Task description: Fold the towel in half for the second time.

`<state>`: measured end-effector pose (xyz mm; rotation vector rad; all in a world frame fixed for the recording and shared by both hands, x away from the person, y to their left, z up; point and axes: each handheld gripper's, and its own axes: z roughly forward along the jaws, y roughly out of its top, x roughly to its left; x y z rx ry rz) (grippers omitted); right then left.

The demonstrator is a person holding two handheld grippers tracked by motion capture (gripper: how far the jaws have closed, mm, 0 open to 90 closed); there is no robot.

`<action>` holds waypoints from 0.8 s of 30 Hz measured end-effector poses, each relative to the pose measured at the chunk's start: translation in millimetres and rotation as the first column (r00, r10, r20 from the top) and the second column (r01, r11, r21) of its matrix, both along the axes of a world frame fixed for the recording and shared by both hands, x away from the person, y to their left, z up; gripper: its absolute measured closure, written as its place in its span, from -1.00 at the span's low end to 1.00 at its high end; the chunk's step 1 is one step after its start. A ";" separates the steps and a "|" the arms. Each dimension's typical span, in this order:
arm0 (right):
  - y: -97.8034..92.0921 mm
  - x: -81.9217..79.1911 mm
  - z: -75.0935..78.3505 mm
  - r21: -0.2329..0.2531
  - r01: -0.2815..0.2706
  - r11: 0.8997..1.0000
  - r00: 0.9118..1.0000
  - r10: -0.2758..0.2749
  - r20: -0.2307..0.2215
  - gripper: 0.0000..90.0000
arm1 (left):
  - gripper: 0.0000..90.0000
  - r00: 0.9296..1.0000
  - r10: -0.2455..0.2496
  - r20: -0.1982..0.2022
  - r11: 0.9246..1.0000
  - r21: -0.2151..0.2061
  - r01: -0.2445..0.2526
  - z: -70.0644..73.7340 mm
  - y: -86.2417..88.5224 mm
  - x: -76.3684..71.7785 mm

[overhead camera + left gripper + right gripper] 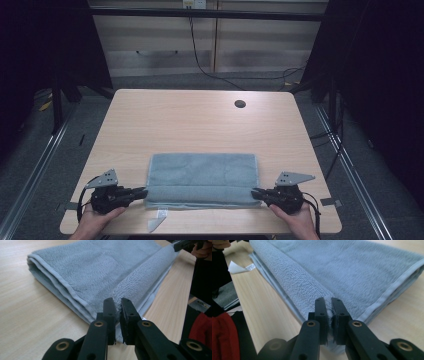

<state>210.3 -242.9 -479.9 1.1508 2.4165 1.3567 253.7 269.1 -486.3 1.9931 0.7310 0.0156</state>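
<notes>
A grey-blue towel (202, 179) lies folded on the wooden table (200, 120) near its front edge. My left gripper (145, 191) is shut on the towel's near left corner, where the raised fold (142, 280) runs away from the jaws toward the other gripper (183, 243). My right gripper (253, 192) is shut on the near right corner; there the pinched fold (294, 282) stretches off to the upper left. In both gripper views the towel's hemmed edge (60, 282) (392, 290) lies flat beside the lifted roll. My left gripper (118, 305) and right gripper (329, 305) each hold cloth between the jaws.
A white label (156, 220) sticks out from the towel's front edge on the table. A round cable hole (240, 104) sits at the far right of the tabletop. Metal rails and dark floor flank the table; cabinets stand behind it.
</notes>
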 end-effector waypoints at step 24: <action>-19.8 16.2 36.8 0.100 0.215 0.972 0.963 -0.227 0.142 0.15 | -0.16 0.966 0.251 0.068 0.968 -0.006 -0.251 25.9 14.5 36.5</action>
